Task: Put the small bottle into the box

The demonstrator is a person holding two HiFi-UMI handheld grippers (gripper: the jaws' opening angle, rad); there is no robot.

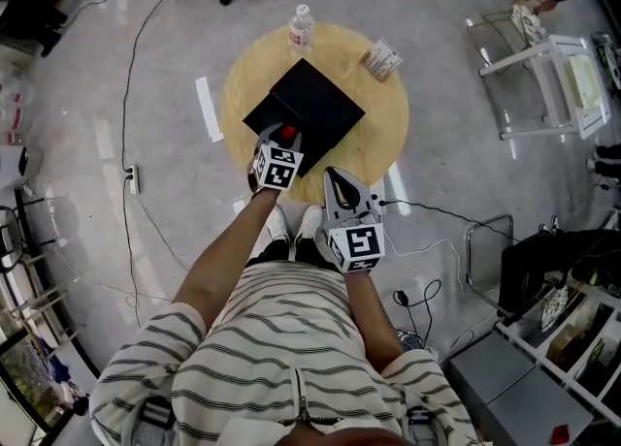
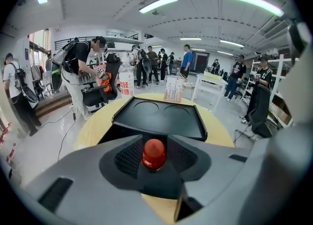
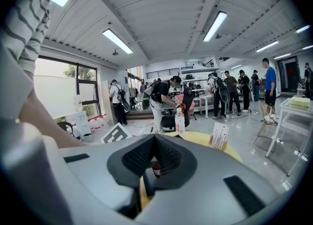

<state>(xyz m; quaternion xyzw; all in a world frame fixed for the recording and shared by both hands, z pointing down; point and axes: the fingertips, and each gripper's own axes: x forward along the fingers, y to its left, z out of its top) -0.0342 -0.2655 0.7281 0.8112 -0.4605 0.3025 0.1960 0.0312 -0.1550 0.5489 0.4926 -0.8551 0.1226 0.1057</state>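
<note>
While the left hand-held gripper (image 1: 286, 140) (image 2: 154, 156) hangs over the near side of the round wooden table (image 1: 380, 134) (image 2: 96, 123), its jaws are clenched on the small bottle (image 1: 288, 132) (image 2: 154, 153). Only the bottle's red cap shows between the ribbed pads; its body is hidden by the jaws. In the head view the cap sits right at the near edge of the black box (image 1: 309, 105) (image 2: 159, 117), which lies open at the middle of the table. The left gripper view shows two round recesses in the box's flat panel, just beyond the jaws.

The right hand-held gripper (image 1: 335, 178) (image 3: 154, 142) is over the table's near edge, to the right of the left one and apart from the box. Its jaws are pressed together with nothing between them.

A clear water bottle (image 1: 302, 27) (image 3: 180, 120) stands upright at the far edge of the table, well apart from the box. A small card stand (image 1: 382, 58) (image 2: 173, 89) (image 3: 220, 136) sits near the far right edge. Several people stand in the room beyond the table.
</note>
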